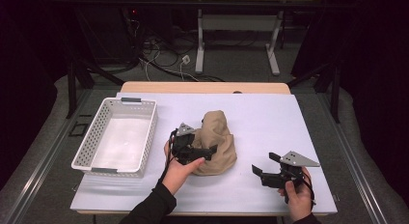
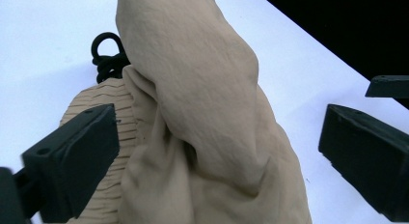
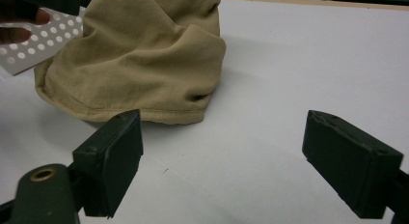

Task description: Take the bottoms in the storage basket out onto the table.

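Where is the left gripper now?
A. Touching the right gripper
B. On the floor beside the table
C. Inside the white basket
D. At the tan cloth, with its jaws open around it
D: the left gripper is at the tan cloth, and in the left gripper view the cloth rises between its spread jaws; the basket and the right gripper are apart from it.

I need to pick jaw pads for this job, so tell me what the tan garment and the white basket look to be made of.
The tan garment looks like soft woven cloth, probably cotton: matte, creased, slumping in folds, with a stitched hem and a ribbed band beside a black cord. The white basket looks like rigid moulded plastic: smooth walls with even rows of holes and grey handles.
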Available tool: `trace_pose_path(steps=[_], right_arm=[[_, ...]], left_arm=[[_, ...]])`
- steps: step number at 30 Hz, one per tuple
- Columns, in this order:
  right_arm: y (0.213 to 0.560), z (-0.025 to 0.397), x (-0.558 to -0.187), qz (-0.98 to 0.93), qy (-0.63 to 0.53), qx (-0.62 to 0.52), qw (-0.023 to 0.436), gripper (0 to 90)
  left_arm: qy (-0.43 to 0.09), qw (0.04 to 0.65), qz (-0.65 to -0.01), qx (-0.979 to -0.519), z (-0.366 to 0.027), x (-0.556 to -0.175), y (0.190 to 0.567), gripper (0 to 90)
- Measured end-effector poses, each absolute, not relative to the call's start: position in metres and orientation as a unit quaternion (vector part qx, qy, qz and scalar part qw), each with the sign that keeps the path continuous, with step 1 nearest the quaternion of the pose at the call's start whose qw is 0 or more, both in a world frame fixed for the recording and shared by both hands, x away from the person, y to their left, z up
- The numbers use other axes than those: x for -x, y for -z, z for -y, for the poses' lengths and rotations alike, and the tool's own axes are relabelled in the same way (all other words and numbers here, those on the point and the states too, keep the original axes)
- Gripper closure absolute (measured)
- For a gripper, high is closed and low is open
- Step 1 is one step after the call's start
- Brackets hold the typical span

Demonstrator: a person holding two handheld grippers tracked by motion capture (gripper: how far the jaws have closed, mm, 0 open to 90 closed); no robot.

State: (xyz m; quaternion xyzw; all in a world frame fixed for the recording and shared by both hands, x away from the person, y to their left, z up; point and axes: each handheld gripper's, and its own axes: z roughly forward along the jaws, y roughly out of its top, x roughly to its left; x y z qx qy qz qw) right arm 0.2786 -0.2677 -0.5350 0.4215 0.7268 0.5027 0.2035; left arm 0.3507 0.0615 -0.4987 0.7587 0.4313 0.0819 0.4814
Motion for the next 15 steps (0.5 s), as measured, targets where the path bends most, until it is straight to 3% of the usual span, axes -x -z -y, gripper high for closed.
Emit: trace_pose_path(steps=[15], right_arm=[[0.535,0.268,-0.277,-0.727,-0.502,-0.421,0.204,14.1]], left_arm=[[-0.082,0.494,-0.436,-0.748,-0.082,-0.348,0.489,0.6]])
